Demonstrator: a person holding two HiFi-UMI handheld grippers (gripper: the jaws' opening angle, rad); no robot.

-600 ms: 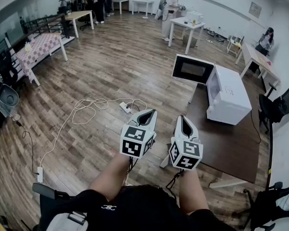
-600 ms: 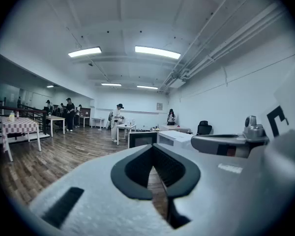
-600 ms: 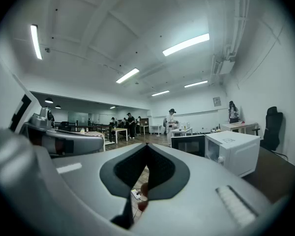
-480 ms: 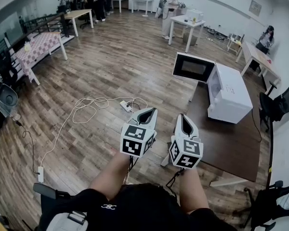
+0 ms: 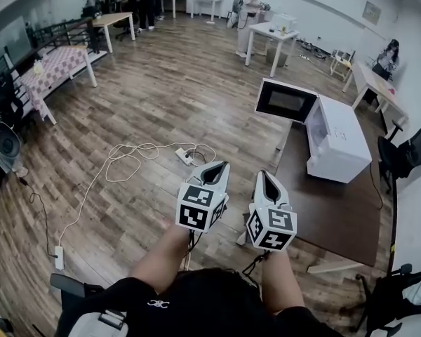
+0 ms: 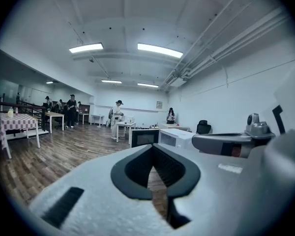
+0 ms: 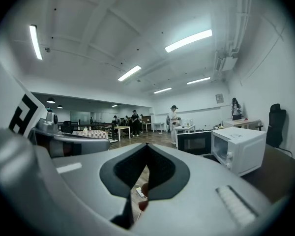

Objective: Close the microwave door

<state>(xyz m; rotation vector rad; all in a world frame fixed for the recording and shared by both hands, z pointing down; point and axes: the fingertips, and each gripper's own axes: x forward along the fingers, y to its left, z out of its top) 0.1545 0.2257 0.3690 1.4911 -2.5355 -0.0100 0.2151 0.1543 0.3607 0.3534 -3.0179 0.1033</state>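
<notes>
The microwave (image 5: 340,139) sits on the dark table (image 5: 323,216), its door (image 5: 286,100) swung wide, well beyond the left gripper (image 5: 222,164) and right gripper (image 5: 264,173) (each with jaws pressed together, empty). A hard shove could slide the microwave rather than latch the door. Its latch and hinge are too small to make out.

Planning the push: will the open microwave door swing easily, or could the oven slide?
The door stands wide open, side-hinged, so a light nudge probably swings it. The microwave looks boxy and broad-based on the table, likely staying put.
</notes>
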